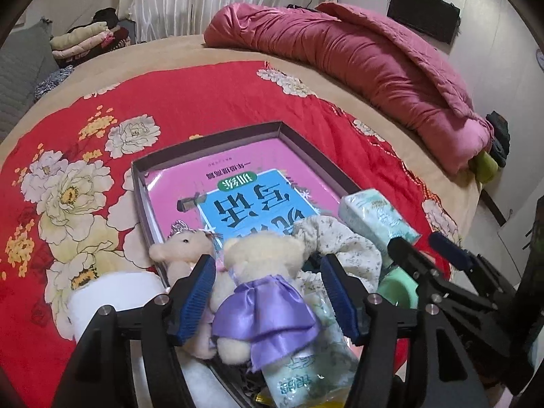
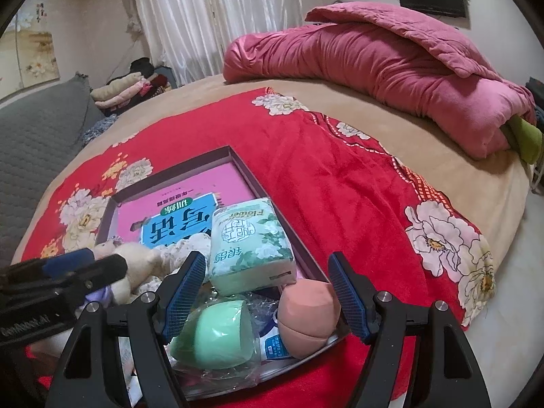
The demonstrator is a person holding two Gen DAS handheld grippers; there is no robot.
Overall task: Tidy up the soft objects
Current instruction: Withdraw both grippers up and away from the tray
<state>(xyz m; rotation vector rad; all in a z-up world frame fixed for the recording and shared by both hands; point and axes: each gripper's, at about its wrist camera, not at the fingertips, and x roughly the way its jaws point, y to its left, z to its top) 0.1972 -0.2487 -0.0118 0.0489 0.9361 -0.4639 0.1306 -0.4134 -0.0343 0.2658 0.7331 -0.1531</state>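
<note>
A shallow box (image 1: 142,183) lies on a red flowered blanket (image 1: 204,102) spread over a bed (image 1: 340,78), and holds the soft things. From left to right, the left wrist view shows one white roll (image 1: 112,292) outside the box, two cream teddy bears, one small with a silver crown (image 1: 185,246) and one larger in a purple satin dress (image 1: 261,292), one flowered cloth (image 1: 343,241), and two green tissue packs, one under the dressed bear (image 1: 306,367) and one leaning on the box's right wall (image 1: 377,217). One pink book (image 1: 238,183) lines the box floor. The right wrist view adds one green egg-shaped sponge (image 2: 214,336) and one pink egg-shaped sponge (image 2: 307,312) at the near corner. The left tool (image 1: 268,299) points steeply down with its jaws spread either side of the dressed bear; no pad clearly presses on it. The right tool (image 2: 268,299) tilts down over the two sponges, jaws wide, holding nothing. One rolled pink quilt (image 2: 391,71) lies far back.
</note>
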